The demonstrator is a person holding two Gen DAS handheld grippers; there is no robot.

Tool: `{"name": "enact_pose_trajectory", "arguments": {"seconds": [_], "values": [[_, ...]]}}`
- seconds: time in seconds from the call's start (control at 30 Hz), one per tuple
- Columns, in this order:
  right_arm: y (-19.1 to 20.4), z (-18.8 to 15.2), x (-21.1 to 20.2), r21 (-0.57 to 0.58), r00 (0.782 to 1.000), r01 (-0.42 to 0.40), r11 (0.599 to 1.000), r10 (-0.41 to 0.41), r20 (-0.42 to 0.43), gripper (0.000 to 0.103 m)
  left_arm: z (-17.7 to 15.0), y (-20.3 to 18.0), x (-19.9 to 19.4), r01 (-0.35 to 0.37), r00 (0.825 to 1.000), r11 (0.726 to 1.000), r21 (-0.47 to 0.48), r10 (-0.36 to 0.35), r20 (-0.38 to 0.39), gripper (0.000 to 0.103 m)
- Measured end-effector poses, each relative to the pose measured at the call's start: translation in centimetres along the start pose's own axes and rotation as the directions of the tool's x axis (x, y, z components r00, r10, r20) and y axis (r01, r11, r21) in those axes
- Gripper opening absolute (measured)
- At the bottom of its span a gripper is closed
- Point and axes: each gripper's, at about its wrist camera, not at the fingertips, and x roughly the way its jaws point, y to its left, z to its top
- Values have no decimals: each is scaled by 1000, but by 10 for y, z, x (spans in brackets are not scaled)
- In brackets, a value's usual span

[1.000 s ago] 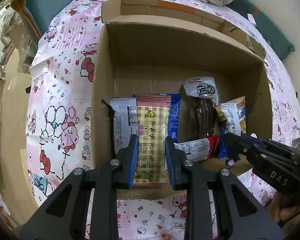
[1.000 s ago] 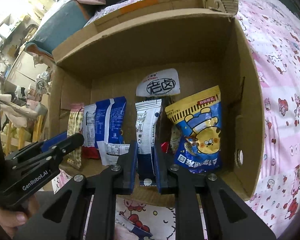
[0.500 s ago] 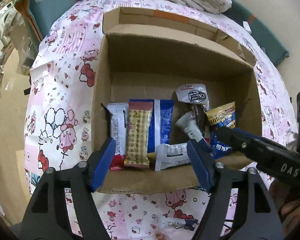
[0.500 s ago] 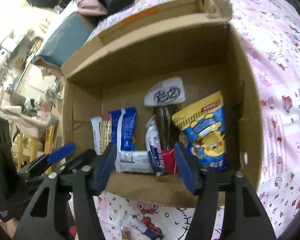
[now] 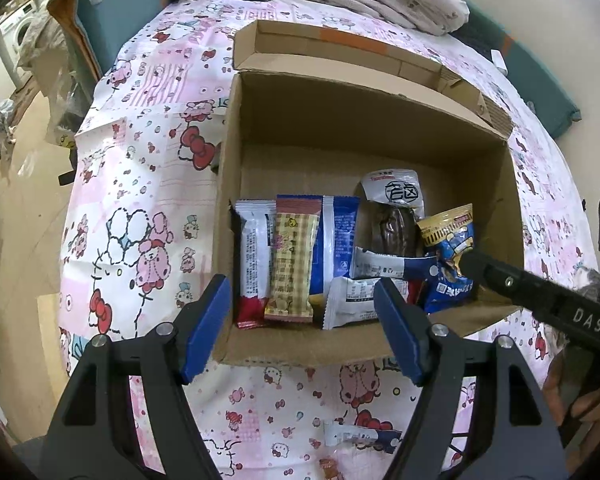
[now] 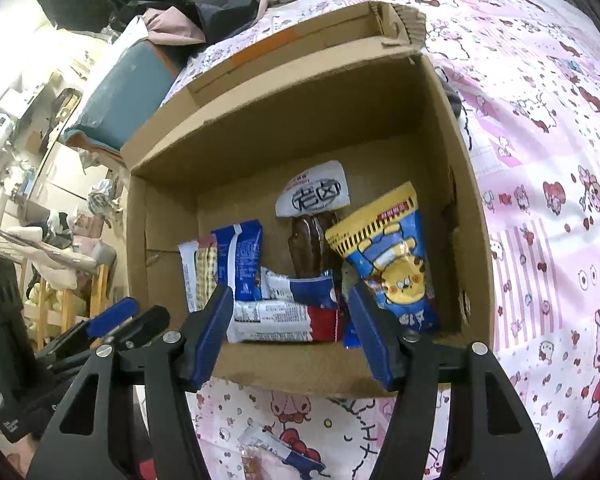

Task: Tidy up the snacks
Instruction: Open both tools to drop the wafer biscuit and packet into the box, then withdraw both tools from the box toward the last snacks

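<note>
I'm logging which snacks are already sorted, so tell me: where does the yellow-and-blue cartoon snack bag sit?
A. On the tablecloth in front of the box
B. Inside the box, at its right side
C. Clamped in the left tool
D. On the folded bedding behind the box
B: the yellow-and-blue cartoon snack bag lies inside the cardboard box next to its right wall, and both the left tool and the right tool are open and empty.

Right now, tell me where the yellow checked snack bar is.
In the left wrist view, the checked bar lies at the cardboard box's left end, between a white packet and a blue one.
</note>
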Motion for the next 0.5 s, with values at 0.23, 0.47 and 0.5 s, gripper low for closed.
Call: {"name": "enact_pose_trajectory", "arguments": {"seconds": [0.23, 0.47, 0.5], "values": [[2, -16, -13, -9, 1000, 11, 1000, -11, 6, 64, -13, 3, -12, -6, 1000, 1000, -1, 6, -1, 71], [-6, -43, -27, 20, 1000, 10, 1000, -10, 7, 64, -40, 3, -23, 22, 999, 1000, -17, -22, -24, 71], [-7, -46, -28, 22, 1000, 9, 1000, -9, 7, 64, -45, 3, -24, 25, 999, 1000, -14, -26, -25, 71]]}}
